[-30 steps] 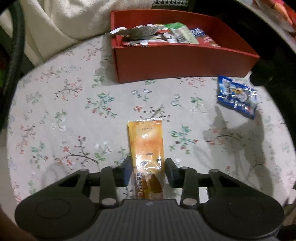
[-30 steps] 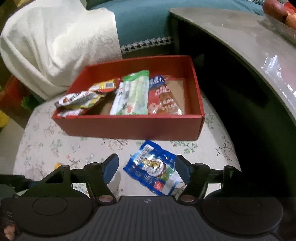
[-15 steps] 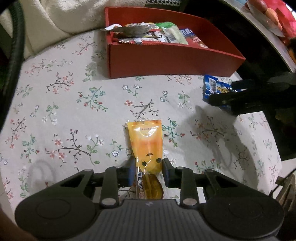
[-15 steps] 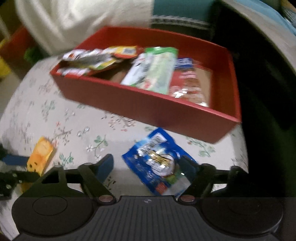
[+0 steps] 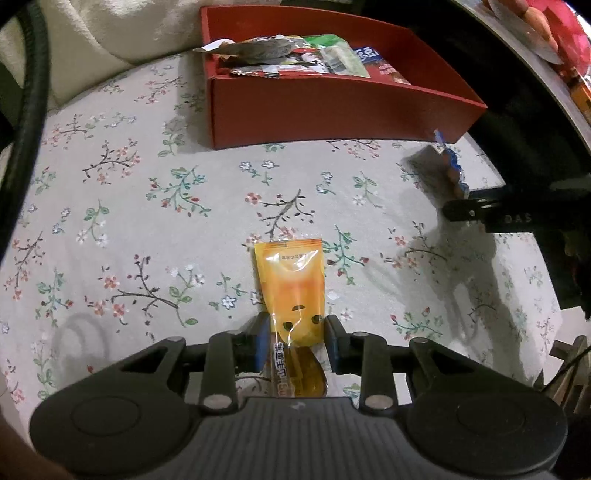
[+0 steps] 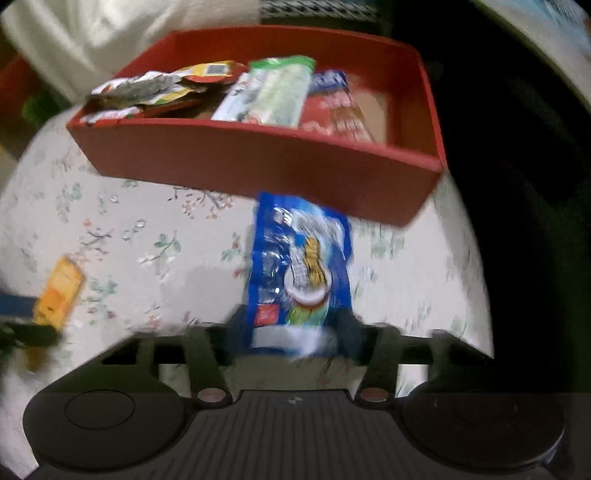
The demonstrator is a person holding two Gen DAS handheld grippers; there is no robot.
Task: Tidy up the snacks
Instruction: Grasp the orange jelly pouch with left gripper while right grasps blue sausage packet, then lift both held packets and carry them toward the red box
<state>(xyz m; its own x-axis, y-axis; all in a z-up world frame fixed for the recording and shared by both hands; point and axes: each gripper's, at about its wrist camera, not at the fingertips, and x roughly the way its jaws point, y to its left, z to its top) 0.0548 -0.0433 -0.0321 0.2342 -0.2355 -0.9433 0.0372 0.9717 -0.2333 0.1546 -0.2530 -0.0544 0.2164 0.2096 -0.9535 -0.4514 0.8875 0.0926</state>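
An orange snack packet (image 5: 291,280) lies flat on the flowered tablecloth (image 5: 129,203), and my left gripper (image 5: 295,332) is shut on its near end. A blue foil packet (image 6: 299,266) stands between the fingers of my right gripper (image 6: 293,332), whose jaws are closing and pressing its sides. In the left wrist view that blue packet (image 5: 450,170) is tipped up on edge at the right. The red box (image 5: 332,110) at the back holds several snack packets. The right wrist view is blurred, with the red box (image 6: 240,162) just behind the blue packet.
A white cloth (image 5: 92,44) is heaped behind the table at the left. A dark hose (image 5: 26,129) curves down the left edge. A grey counter (image 5: 535,29) with fruit runs along the right. The round table drops off at the right.
My right gripper has come down over the blue packet and narrowed onto it, and the packet has tipped up from flat. My left gripper has kept its hold on the orange packet.
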